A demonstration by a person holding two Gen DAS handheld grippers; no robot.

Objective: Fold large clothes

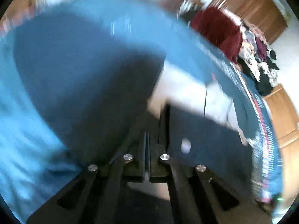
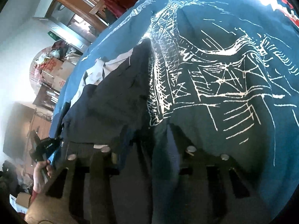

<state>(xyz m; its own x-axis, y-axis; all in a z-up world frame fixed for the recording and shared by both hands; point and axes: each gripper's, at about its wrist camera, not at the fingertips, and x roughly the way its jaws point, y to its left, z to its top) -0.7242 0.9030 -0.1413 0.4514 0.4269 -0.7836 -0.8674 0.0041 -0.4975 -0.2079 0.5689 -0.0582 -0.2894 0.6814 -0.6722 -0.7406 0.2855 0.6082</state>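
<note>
My left gripper (image 1: 147,143) has its fingers pressed almost together, a thin slit between them; the blur hides whether cloth sits in it. My right gripper (image 2: 147,149) pinches the dark garment (image 2: 119,97), which drapes over its fingers. The garment lies on the blue printed bedspread (image 2: 214,71), its long axis running up-left toward the bed's edge. A red cloth (image 1: 218,31) lies beyond. My left hand (image 2: 42,175) shows at lower left.
</note>
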